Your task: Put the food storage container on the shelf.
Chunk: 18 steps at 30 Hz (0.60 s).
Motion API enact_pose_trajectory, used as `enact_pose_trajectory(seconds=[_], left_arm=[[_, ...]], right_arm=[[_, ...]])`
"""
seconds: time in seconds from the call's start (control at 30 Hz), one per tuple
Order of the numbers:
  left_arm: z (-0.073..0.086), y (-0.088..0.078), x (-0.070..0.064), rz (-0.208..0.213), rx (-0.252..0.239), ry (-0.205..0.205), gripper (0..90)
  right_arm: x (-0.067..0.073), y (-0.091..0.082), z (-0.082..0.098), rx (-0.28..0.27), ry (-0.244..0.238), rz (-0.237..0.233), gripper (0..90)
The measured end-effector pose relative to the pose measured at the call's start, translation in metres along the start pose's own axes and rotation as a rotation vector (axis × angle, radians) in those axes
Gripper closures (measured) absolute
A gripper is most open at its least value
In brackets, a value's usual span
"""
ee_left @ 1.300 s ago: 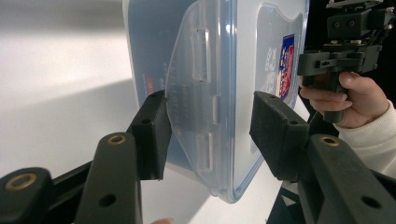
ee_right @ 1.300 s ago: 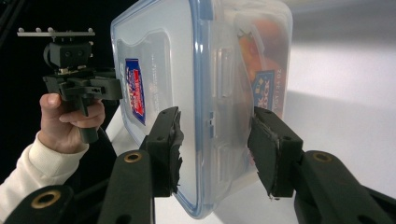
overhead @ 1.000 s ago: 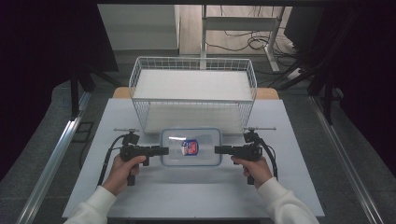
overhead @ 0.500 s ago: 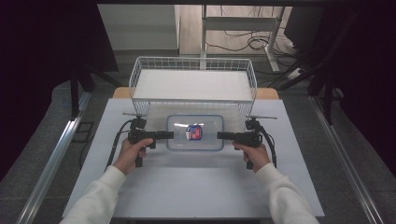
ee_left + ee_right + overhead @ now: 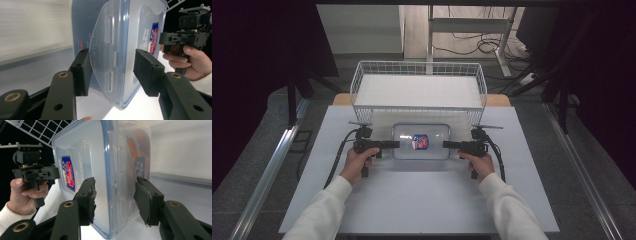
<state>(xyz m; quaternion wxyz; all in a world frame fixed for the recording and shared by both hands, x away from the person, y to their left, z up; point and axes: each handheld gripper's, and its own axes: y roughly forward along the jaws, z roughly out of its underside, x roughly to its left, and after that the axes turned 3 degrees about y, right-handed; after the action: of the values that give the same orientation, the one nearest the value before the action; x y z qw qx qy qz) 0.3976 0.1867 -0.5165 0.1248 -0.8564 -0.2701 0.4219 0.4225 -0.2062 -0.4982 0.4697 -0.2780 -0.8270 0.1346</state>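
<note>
A clear plastic container (image 5: 421, 141) with a blue-rimmed lid and a red-and-blue label lies flat on the white table (image 5: 422, 200), just in front of a wire basket (image 5: 362, 75). My left gripper (image 5: 396, 144) holds its left end, and in the left gripper view the two pads (image 5: 147, 72) clamp the rim of the container (image 5: 112, 37). My right gripper (image 5: 446, 145) grips the right end. In the right gripper view the container (image 5: 82, 152) sits between its jaws, which have just been opening slightly. I cannot tell whether the container rests on the table.
The white wire basket stands at the table's far edge, its floor bare. A person's hands and white sleeves (image 5: 327, 205) come in from the near side. Metal rails (image 5: 267, 175) run along both sides of the table. Cables (image 5: 472, 47) lie on the floor beyond.
Both grippers have carried the container away from the person, across the table to just in front of the basket. The arms have stretched forward with it.
</note>
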Motion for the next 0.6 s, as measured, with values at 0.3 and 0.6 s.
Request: enact_pose_trajectory(seconds=[0.3,0.6], left_arm=[[-0.001,0.003,0.009,0.019,-0.034,-0.049,48.8],[-0.002,0.008,0.014,0.026,-0.079,-0.135,47.8]], right_arm=[[-0.003,0.004,0.001,-0.047,0.051,0.007,51.7],[-0.007,0.009,0.001,-0.106,0.142,0.013,50.9]])
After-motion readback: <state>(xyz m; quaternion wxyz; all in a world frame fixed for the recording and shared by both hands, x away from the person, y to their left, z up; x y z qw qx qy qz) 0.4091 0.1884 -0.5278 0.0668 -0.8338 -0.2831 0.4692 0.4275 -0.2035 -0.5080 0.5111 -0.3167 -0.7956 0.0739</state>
